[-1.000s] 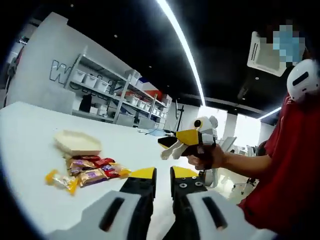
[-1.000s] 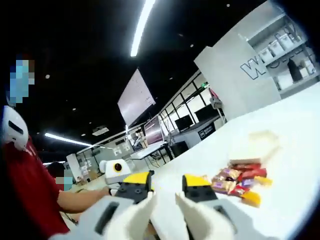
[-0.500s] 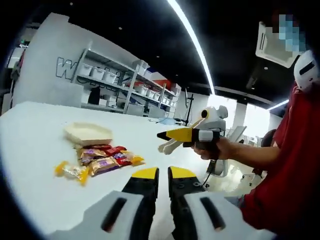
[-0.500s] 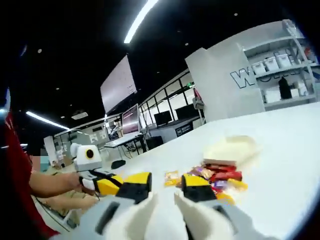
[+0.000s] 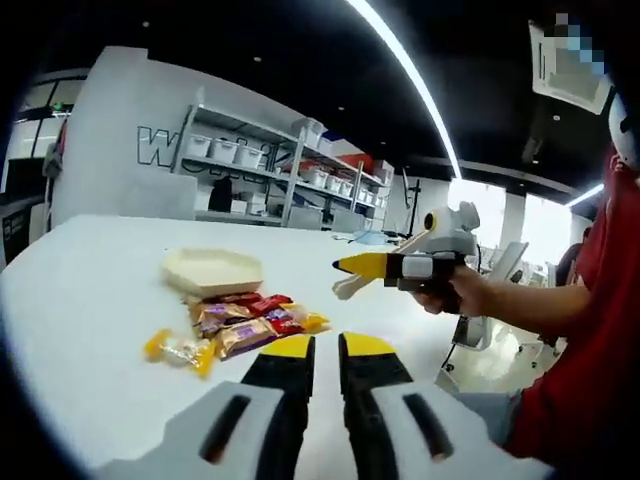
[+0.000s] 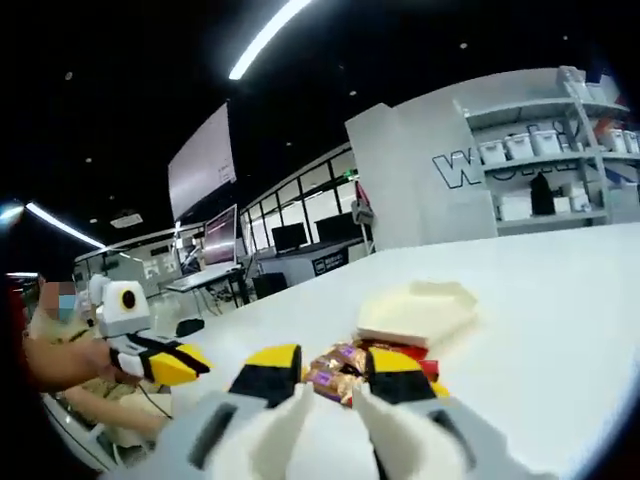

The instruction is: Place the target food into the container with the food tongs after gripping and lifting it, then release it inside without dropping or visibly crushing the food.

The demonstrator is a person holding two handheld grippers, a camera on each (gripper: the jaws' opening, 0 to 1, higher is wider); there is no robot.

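Over the last second you have swung both tools round toward the pile, and it now sits more squarely ahead of each camera than it did. In the left gripper view your left tool (image 5: 326,350) points at the wrapped snacks (image 5: 245,318) on the white worktop (image 5: 90,300), its yellow-tipped jaws nearly together with only a thin slit between them and nothing held. Your right tool (image 5: 350,270) comes in from the right, hovering above the worktop just beside the pile; its jaws look close together there, and what seems to be a pale pair of tongs hangs under its tip, though that is too small to be sure of.

In the right gripper view your right tool (image 6: 335,365) has a clear gap between its jaws, with nothing visibly gripped between the tips. The snacks (image 6: 345,362) lie straight ahead between the jaw tips, and the cream tray (image 6: 415,312) sits just behind them, touching or nearly touching the pile. The left tool (image 6: 165,365) shows at the left, well apart from the food.

Nothing has been lifted yet, and no food can be seen in the tray (image 5: 212,272). You are lined up for the approach; the pickup itself is not begun. One yellow-wrapped sweet (image 5: 180,350) lies apart from the heap, probably the easiest to take without squashing.
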